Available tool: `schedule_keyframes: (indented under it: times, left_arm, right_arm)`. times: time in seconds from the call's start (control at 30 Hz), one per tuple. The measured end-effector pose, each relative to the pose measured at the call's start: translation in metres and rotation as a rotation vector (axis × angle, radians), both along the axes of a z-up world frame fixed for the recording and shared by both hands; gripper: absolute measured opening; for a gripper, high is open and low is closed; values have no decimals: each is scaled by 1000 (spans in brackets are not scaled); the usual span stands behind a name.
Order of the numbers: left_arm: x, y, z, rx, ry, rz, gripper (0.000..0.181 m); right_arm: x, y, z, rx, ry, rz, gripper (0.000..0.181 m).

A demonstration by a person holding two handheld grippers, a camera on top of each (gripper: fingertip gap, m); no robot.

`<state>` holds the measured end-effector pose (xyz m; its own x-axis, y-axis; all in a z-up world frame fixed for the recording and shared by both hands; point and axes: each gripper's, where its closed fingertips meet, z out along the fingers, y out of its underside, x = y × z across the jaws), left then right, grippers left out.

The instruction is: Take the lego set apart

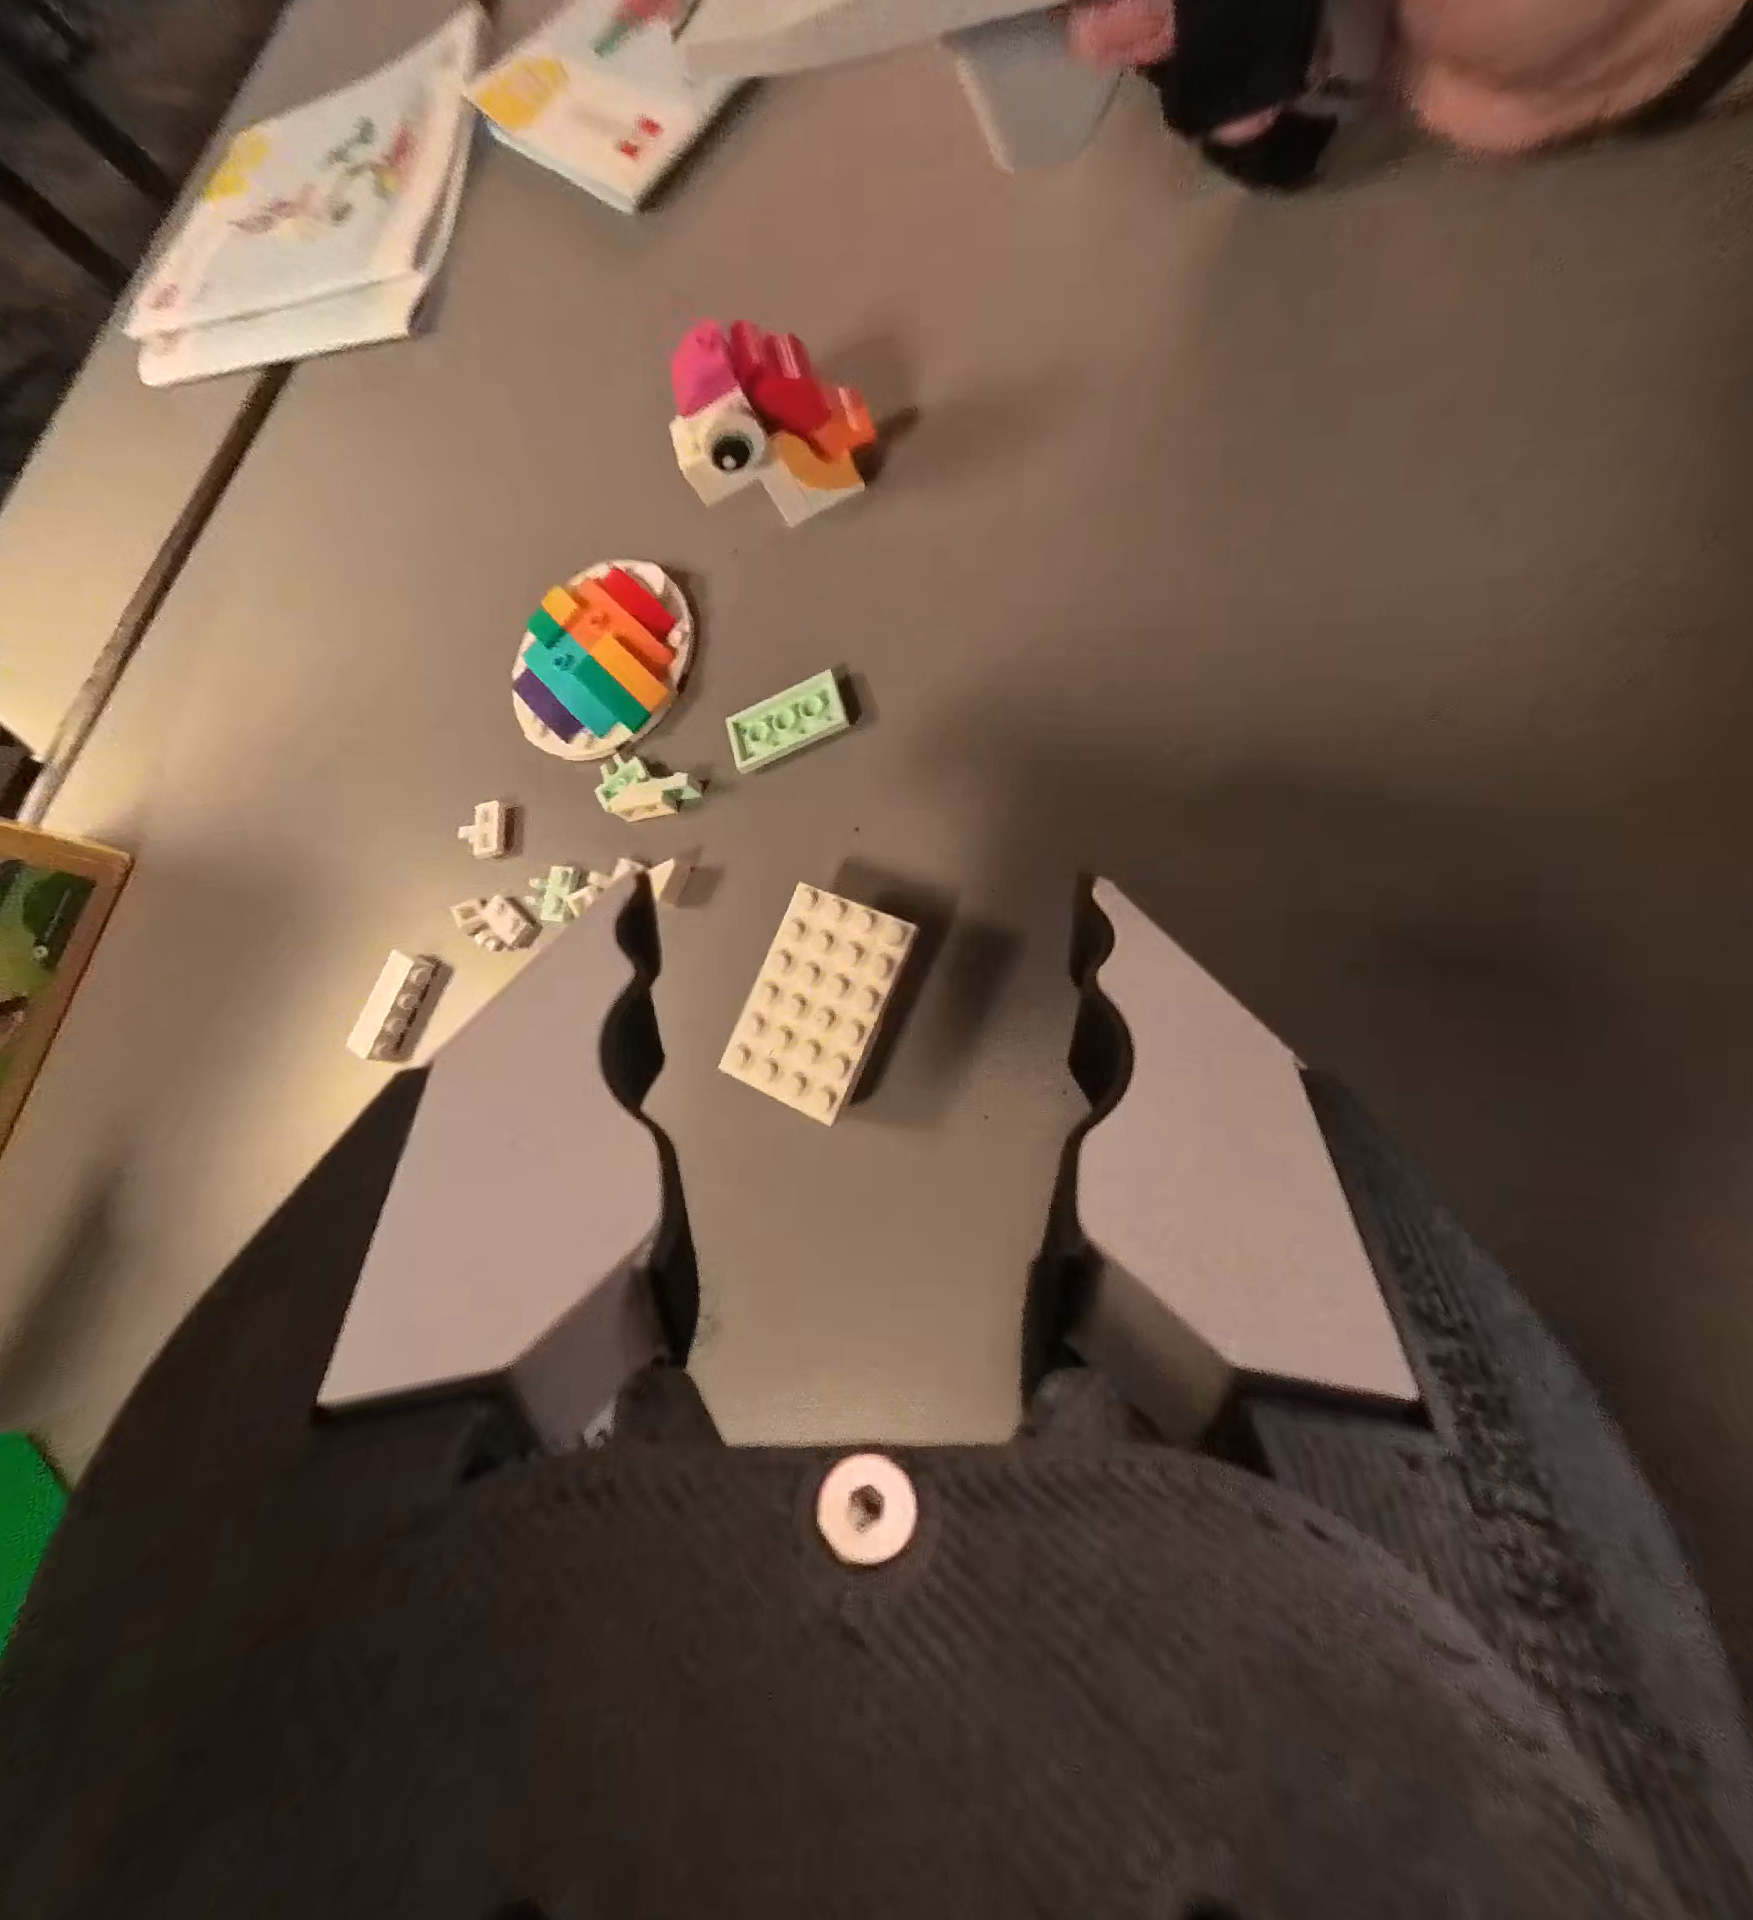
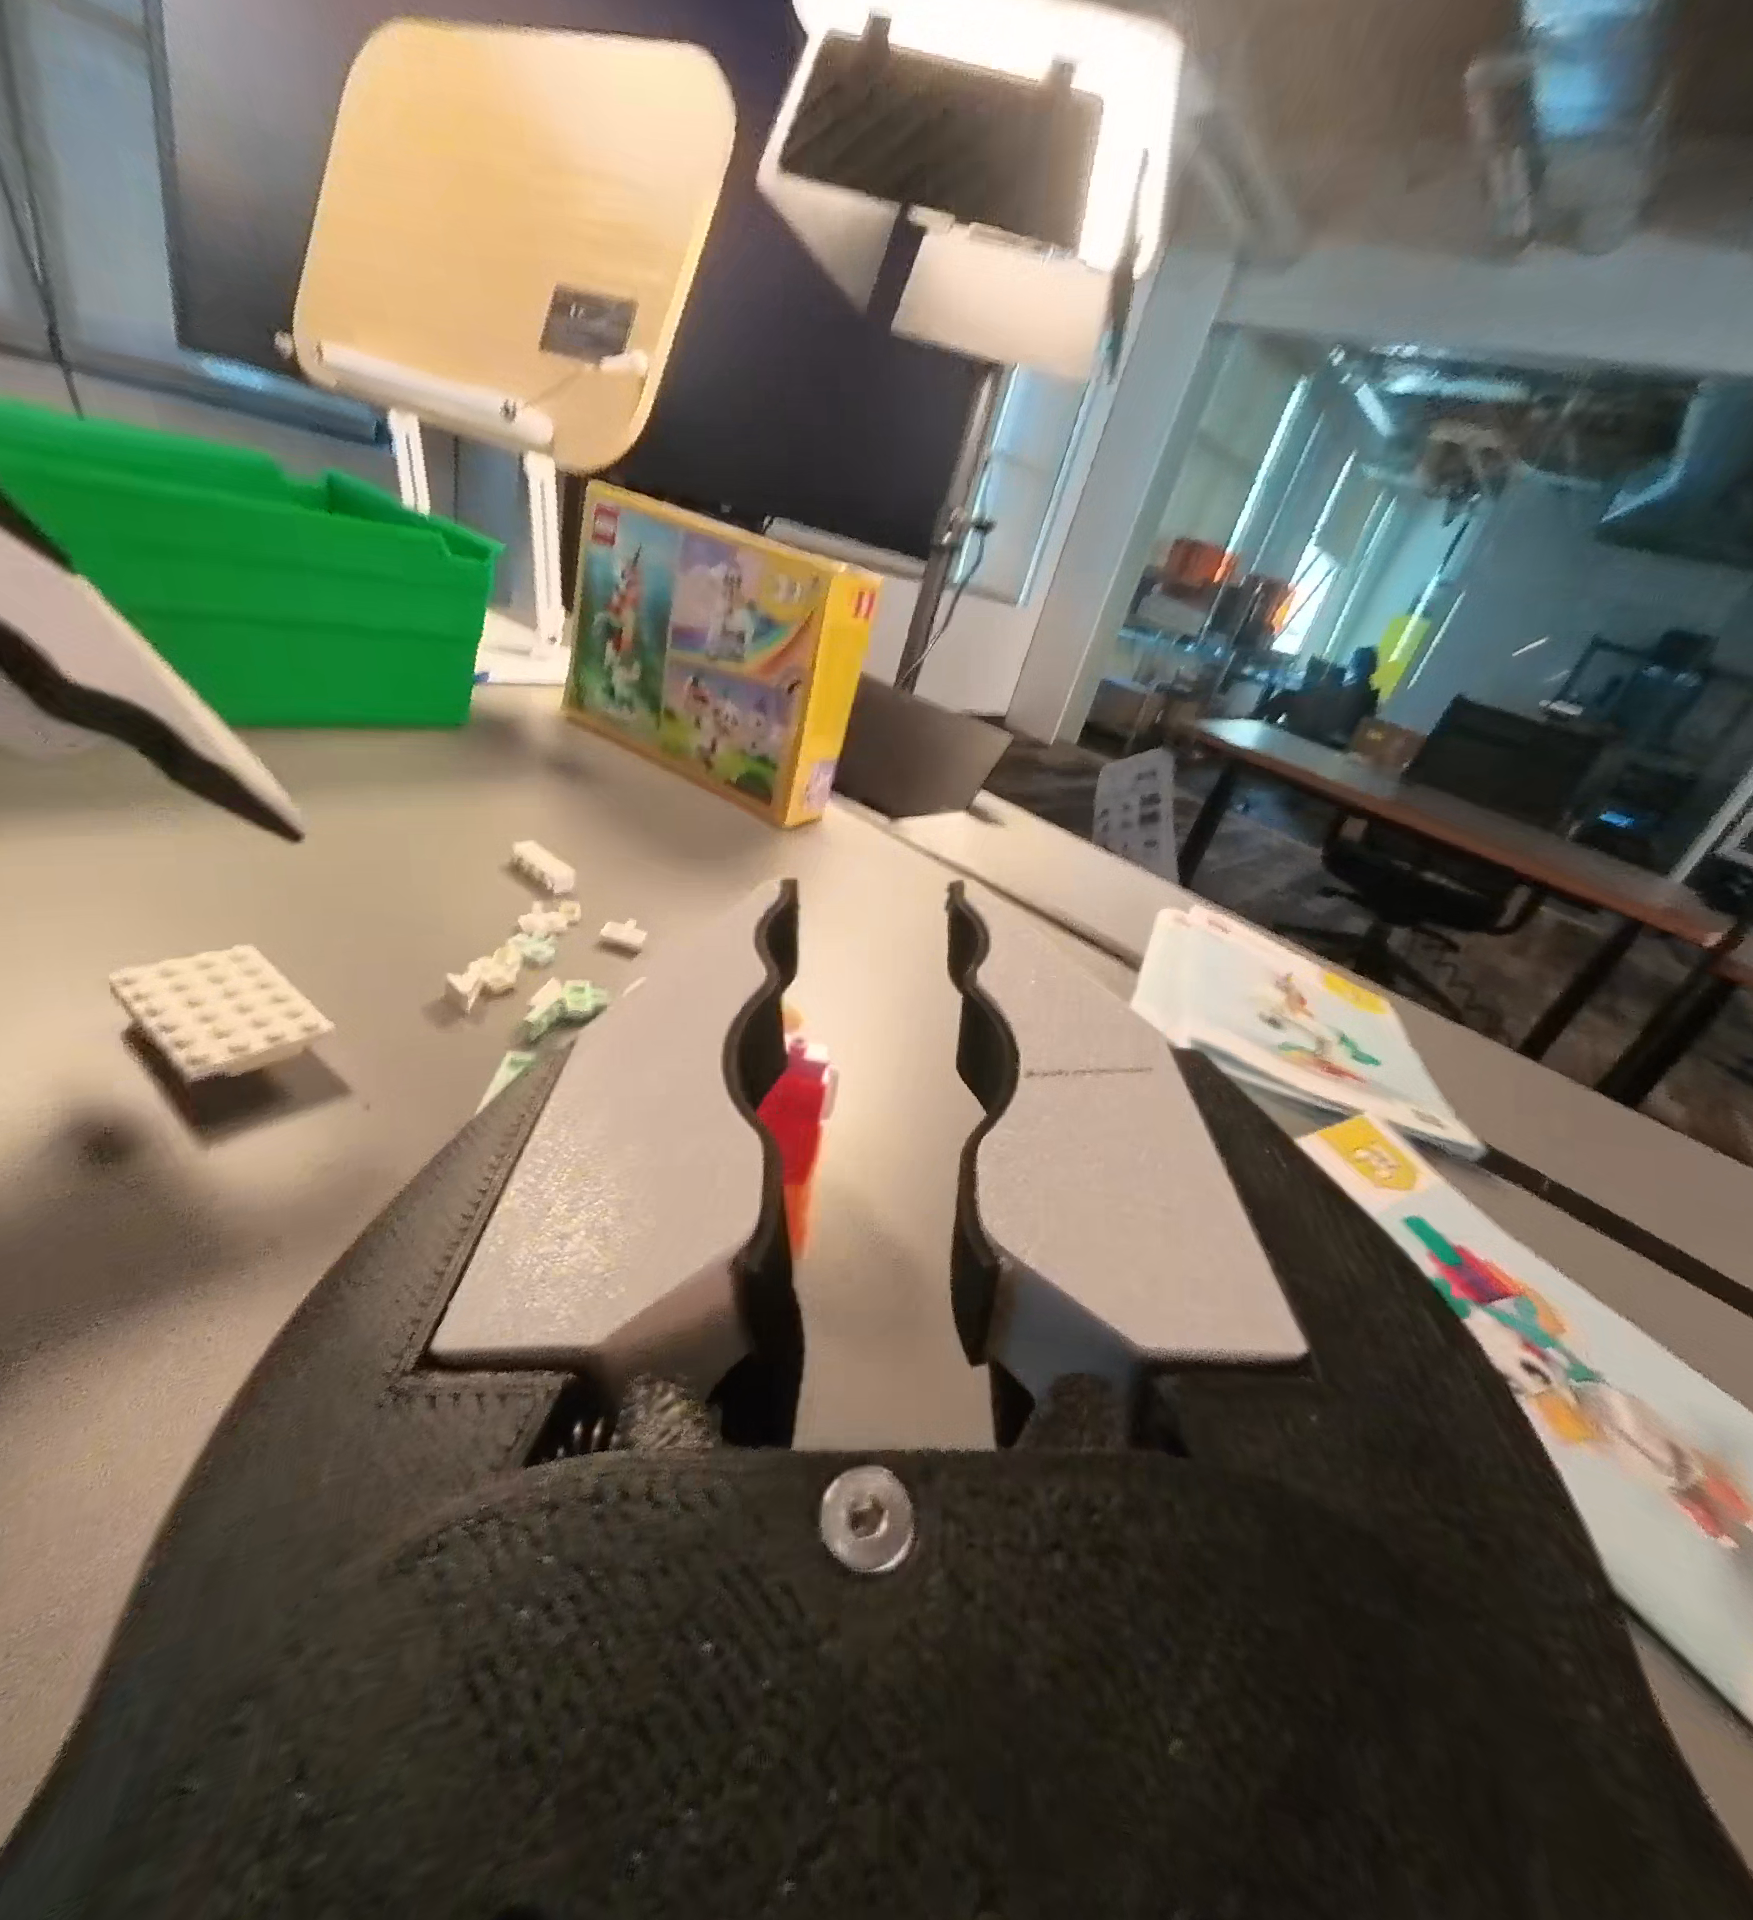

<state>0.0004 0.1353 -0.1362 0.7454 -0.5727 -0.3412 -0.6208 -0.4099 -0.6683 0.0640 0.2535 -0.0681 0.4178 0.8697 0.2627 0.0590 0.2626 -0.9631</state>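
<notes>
Both grippers (image 1: 867, 894) (image 2: 867, 899) open, apparently empty; table (image 1: 1267, 623) roomy.

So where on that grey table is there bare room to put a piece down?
Bare table lies right of the white studded plate and the pink-and-orange figure. It is crowded left of the plate, among small loose bricks and the rainbow disc.

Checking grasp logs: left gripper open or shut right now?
Open. In the left wrist view the left gripper has a wide gap between its fingers, with the white plate lying untouched on the table between them.
</notes>
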Motion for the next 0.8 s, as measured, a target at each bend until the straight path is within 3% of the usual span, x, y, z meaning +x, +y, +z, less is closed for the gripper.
schedule_keyframes:
  times: [0.17,0.3,0.43,0.5,0.7,0.8]
  left_arm:
    - [0,11,-5,-46,-65,-22,79]
    - [18,9,0,-44,-174,-103,75]
    - [37,11,8,-10,-249,-178,70]
    - [42,15,12,16,-285,-187,67]
    - [27,35,24,178,-292,-57,51]
    - [18,35,18,160,-261,-20,51]
  right_arm:
    - [-11,2,-47,-292,-274,46,41]
    - [-15,7,-72,-474,-387,72,53]
    - [-20,-1,-89,-541,-492,127,49]
    - [-22,-8,-90,-506,-515,163,22]
    - [-28,-33,-68,-51,-491,206,21]
    - [-32,-41,-73,199,-550,196,21]
